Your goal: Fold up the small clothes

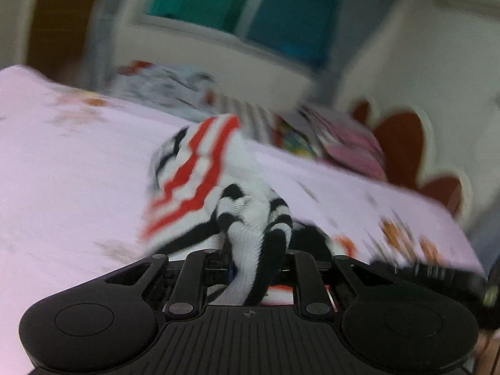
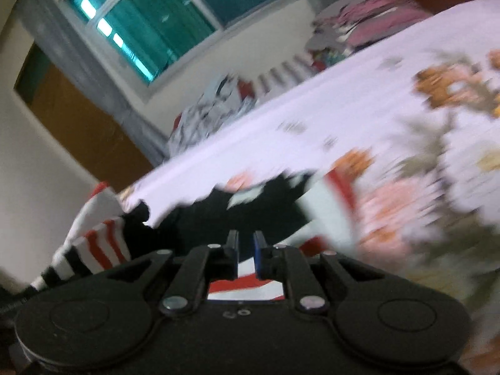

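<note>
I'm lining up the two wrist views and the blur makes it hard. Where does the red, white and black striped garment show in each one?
Left wrist view: the striped garment fills the centre, bunched between the left tool's fingers and lifted over the pink bedsheet.
Right wrist view: it hangs at the lower left edge, and more shows just beneath the right tool.
Shared landmark: the teal window on the far wall.

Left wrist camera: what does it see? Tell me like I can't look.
The left gripper pinches a bunched striped garment, red, white and black, lifted over a pale pink bed sheet. Everything is blurry; a window shows behind.
</note>
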### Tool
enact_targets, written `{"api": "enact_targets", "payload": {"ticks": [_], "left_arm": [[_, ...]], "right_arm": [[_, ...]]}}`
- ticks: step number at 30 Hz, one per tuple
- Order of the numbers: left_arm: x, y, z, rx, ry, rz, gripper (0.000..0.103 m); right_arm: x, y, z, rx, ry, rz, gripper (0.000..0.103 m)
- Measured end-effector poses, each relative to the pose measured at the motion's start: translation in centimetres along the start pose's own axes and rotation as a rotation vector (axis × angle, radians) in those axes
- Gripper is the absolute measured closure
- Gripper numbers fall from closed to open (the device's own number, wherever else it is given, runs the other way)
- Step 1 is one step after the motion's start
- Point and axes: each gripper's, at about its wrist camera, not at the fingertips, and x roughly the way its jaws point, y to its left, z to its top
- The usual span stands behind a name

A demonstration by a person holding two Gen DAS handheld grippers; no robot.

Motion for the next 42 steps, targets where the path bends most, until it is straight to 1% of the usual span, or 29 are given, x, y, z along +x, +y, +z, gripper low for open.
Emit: {"api": "enact_targets", "payload": {"ticks": [1,3,4,5,6,7,8,9,11,13,14,15,16,18,19,21,22,24,27,29,30,32,33,34,36,37,39,41,42], "left_arm": [[1.1,-1.7,-0.5,0.035,0.053,-0.01,0.086],[3.8,-5.1,-2.6,0.12,0.163,-0.012,0.086],[5.5,-6.6,-4.1,0.18,0.236,-0.005,0.085],[7.0,-7.9,-5.5,0.251,0.282,0.009,0.084],[6.8,-9.4,-6.6,0.334,0.225,0.03,0.073],[6.3,-10.6,-7.0,0.375,0.228,0.034,0.054],[5.5,-11.2,-6.9,0.395,0.234,0.004,0.049],[4.3,-11.4,-6.4,0.381,0.222,-0.026,0.048],[1.2,-10.6,-5.0,0.332,0.172,-0.066,0.049],[-1.4,-9.0,-3.8,0.278,0.095,-0.042,0.049],[-2.5,-7.1,-2.8,0.226,0.067,-0.025,0.048],[-3.0,-5.5,-2.2,0.183,0.039,-0.006,0.049],[-3.4,-3.7,-1.6,0.147,0.014,0.022,0.049],[-3.0,0.1,-0.4,0.096,0.029,0.095,0.048],[-2.5,1.8,-0.1,0.061,0.043,0.103,0.049],[-1.5,4.7,0.0,0.011,0.095,0.119,0.049],[-1.0,5.4,-0.2,0.002,0.114,0.124,0.048],[-0.2,6.8,-0.7,-0.036,0.135,0.098,0.048],[1.0,8.0,-1.1,-0.082,0.166,0.072,0.048],[1.7,8.3,-1.3,-0.09,0.178,0.061,0.048],[2.1,8.2,-1.4,-0.095,0.179,0.053,0.048],[3.3,8.2,-1.5,-0.097,0.181,0.04,0.048],[3.6,8.2,-1.6,-0.096,0.181,0.035,0.048],[4.2,8.0,-1.7,-0.091,0.183,0.032,0.048],[4.6,7.9,-1.7,-0.084,0.175,0.028,0.049],[4.5,7.8,-1.6,-0.075,0.162,0.024,0.063],[4.3,7.2,-1.3,-0.057,0.141,-0.016,0.076],[4.3,6.2,-0.9,-0.018,0.129,-0.019,0.077],[4.2,5.5,-0.6,0.009,0.115,-0.025,0.077]], "right_arm": [[-1.2,-0.9,0.5,0.016,-0.02,-0.008,0.092],[-3.2,-2.7,1.1,0.057,-0.042,-0.006,0.092],[-4.1,-3.5,1.3,0.069,-0.05,-0.014,0.09],[-4.9,-4.3,1.3,0.084,-0.058,-0.023,0.088],[-5.3,-4.9,1.3,0.099,-0.054,-0.027,0.082],[-5.5,-5.3,1.3,0.107,-0.044,-0.038,0.072],[-5.8,-5.4,1.2,0.098,-0.041,-0.063,0.066],[-6.0,-5.5,1.3,0.082,-0.046,-0.072,0.063],[-5.9,-5.6,1.1,0.088,-0.032,-0.036,0.063],[-5.4,-4.9,0.9,0.098,0.0,0.018,0.063],[-4.9,-4.3,0.6,0.085,0.024,0.039,0.063],[-4.2,-3.6,0.3,0.073,0.054,0.058,0.058],[-3.3,-3.0,0.0,0.068,0.085,0.076,0.051],[-2.0,-1.8,-0.6,0.055,0.128,0.098,0.047],[-0.9,-1.3,-1.0,0.054,0.156,0.103,0.044],[0.5,-0.7,-1.6,0.064,0.193,0.106,0.043],[1.3,-0.4,-1.8,0.071,0.21,0.103,0.043],[2.5,-0.1,-2.1,0.083,0.234,0.093,0.043],[4.4,0.4,-2.8,0.089,0.29,0.088,0.043],[5.8,1.1,-3.4,0.062,0.328,0.051,0.044],[6.3,1.6,-3.7,0.045,0.337,0.028,0.044],[6.8,2.4,-4.0,0.026,0.336,0.021,0.044],[7.0,2.8,-4.0,0.013,0.333,0.016,0.047],[7.2,3.3,-4.1,-0.009,0.331,0.009,0.061],[7.4,4.2,-4.2,-0.058,0.324,0.002,0.072],[7.3,4.9,-4.2,-0.102,0.31,-0.001,0.078],[6.4,6.0,-3.9,-0.18,0.278,0.002,0.081],[4.5,7.0,-3.2,-0.27,0.215,0.004,0.082],[4.1,7.4,-3.0,-0.293,0.19,0.005,0.082]]}}
